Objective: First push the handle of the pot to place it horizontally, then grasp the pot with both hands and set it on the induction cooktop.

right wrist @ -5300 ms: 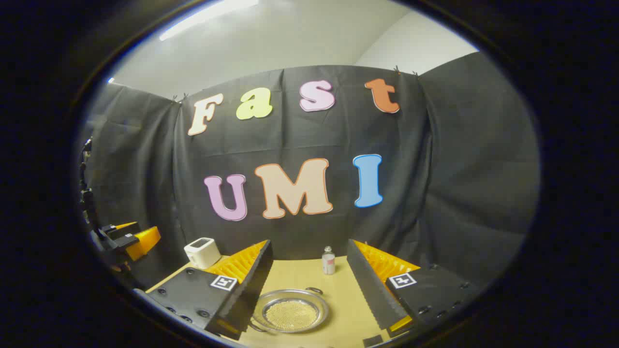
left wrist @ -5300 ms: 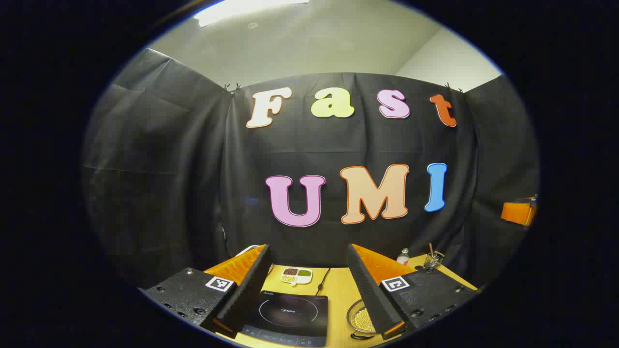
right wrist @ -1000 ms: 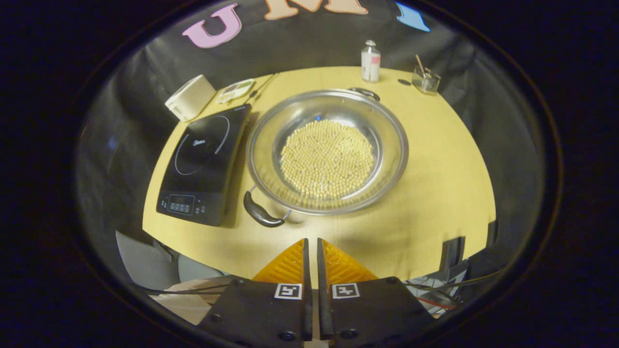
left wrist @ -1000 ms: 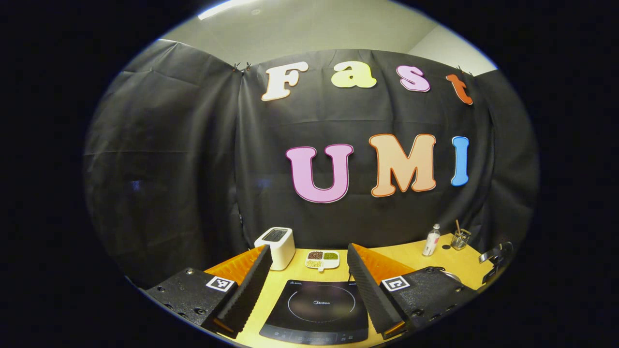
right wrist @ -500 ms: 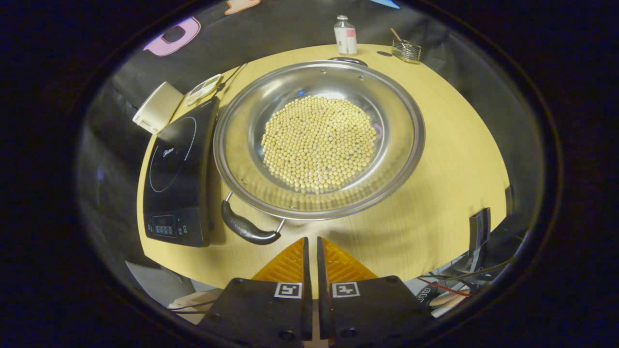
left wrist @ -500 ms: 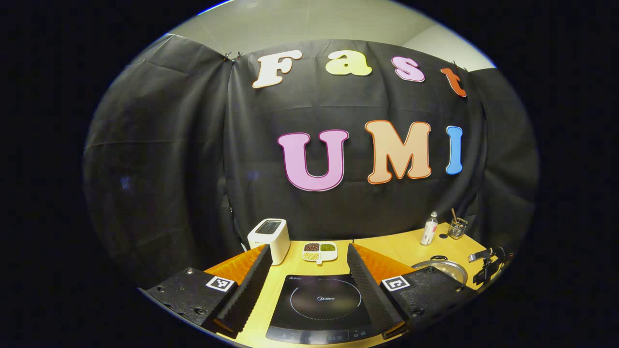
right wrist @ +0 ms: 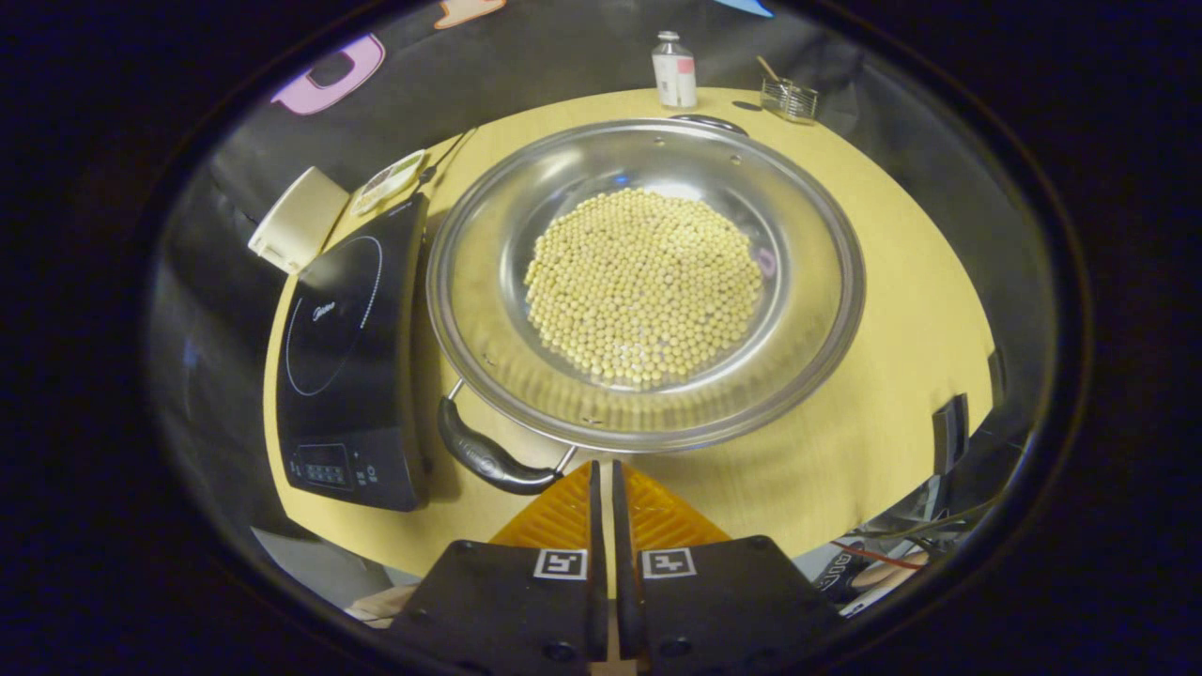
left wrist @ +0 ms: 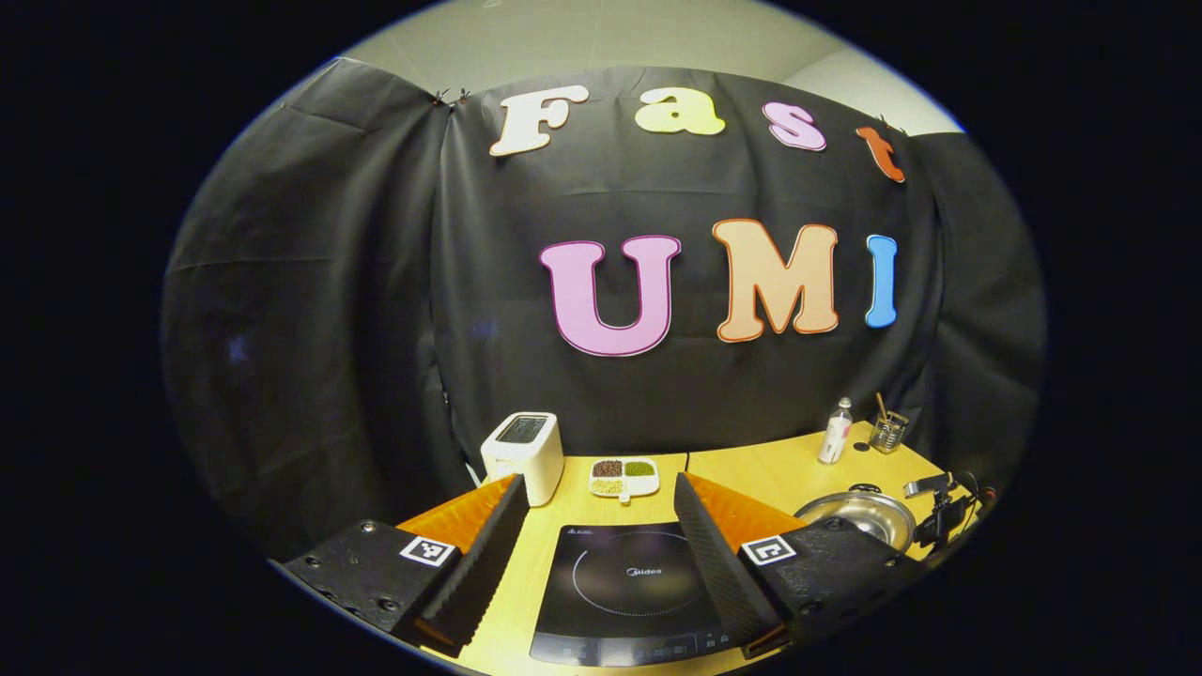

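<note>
Pot (right wrist: 646, 282), one steel vessel holding a layer of pale beans (right wrist: 644, 286), sits on the yellow table (right wrist: 892, 310) just right of the single black induction cooktop (right wrist: 349, 361), nearly touching its edge; two dark handles show on the pot, one (right wrist: 488, 460) at the near rim angled toward the cooktop, one (right wrist: 706, 122) at the far rim; the right gripper (right wrist: 603, 488) hovers just beside the near handle with its fingers nearly pressed together, holding nothing; the left gripper (left wrist: 596, 512) stands spread wide above the cooktop (left wrist: 631, 591); behind the cooktop stand one white toaster (left wrist: 523, 453), one divided dish (left wrist: 624, 476), one bottle (left wrist: 836, 434) and one glass (left wrist: 887, 432).
</note>
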Available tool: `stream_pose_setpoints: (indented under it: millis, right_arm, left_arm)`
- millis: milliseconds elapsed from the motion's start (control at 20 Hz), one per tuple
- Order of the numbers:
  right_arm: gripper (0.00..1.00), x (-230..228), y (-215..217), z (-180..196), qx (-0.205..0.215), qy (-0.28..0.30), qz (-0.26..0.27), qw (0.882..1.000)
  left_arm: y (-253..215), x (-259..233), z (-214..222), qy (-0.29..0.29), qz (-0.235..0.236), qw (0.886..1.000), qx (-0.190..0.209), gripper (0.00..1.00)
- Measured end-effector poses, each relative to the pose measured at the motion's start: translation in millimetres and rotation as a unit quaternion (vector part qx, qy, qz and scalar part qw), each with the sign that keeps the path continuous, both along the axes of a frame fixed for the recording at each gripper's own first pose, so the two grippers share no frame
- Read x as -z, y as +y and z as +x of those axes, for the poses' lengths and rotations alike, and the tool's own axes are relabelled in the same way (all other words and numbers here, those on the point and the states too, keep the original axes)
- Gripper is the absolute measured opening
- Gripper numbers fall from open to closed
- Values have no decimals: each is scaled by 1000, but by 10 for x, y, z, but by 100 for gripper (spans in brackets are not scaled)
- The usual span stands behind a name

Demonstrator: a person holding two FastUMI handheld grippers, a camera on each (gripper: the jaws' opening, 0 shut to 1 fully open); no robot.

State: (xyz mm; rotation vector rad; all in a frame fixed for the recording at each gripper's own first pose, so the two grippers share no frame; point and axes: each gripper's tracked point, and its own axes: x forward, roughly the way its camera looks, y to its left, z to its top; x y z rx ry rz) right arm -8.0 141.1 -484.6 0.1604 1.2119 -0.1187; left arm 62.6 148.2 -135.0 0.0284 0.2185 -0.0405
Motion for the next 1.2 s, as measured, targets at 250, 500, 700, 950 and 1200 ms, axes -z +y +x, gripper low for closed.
stream_pose_setpoints:
  millis: [250, 500, 700, 950, 1200]
  right_arm:
    - [7, 10, 333, 162, 21, -9, 40, 999]
    - [8, 29, 509, 356, 52, -26, 47, 997]
    - [8, 27, 686, 558, 106, -47, 76, 990]
    - [8, 17, 898, 837, 151, -89, 93, 980]
    - [8, 49, 966, 998, 179, -103, 93, 974]
  left_arm:
    - [70, 33, -10, 1, 0, 1000, 5, 95]
    - [99, 171, -29, 15, -7, 1000, 13, 95]
    - [155, 284, -30, 26, -11, 1000, 13, 93]
    - [240, 404, -64, 37, -12, 999, 9, 95]
    - [283, 514, -79, 51, -20, 998, 8, 95]
